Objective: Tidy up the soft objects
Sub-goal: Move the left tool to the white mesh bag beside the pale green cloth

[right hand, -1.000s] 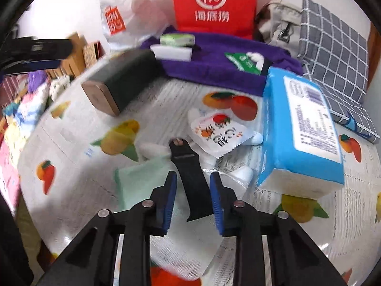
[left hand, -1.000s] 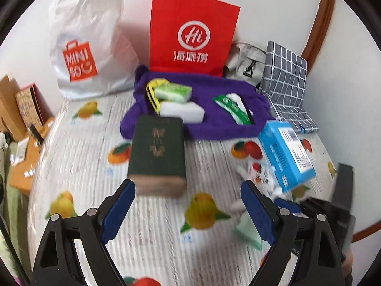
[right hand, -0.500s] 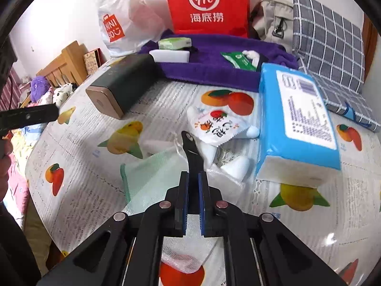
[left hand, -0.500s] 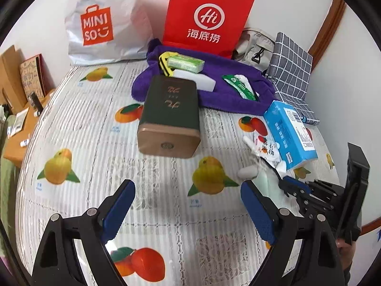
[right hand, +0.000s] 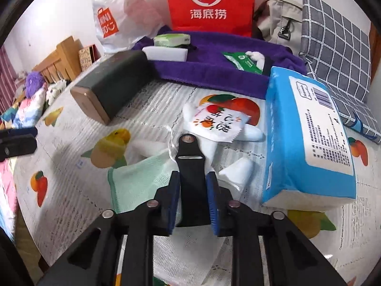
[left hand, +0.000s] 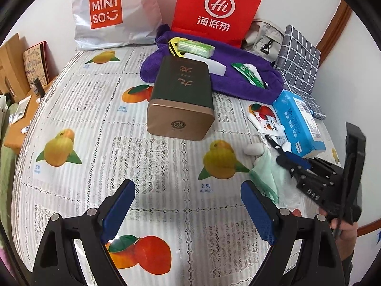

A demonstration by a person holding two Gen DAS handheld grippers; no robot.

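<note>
Pale green cloth (right hand: 140, 178) slips under the right gripper (right hand: 192, 199) at six o'clock; the white plastic Miniso bag (left hand: 112, 12) is clipped at twelve o'clock.

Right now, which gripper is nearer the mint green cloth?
Right. The right gripper hangs directly over the mint green cloth, apparently touching it. The left gripper hangs open over bare tablecloth, with the cloth off to its right.

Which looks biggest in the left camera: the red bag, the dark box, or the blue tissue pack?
1. Red bag
2. Dark box, close behind; it lies nearer the camera, so this order is unsure
3. Blue tissue pack, clearly smallest
</note>
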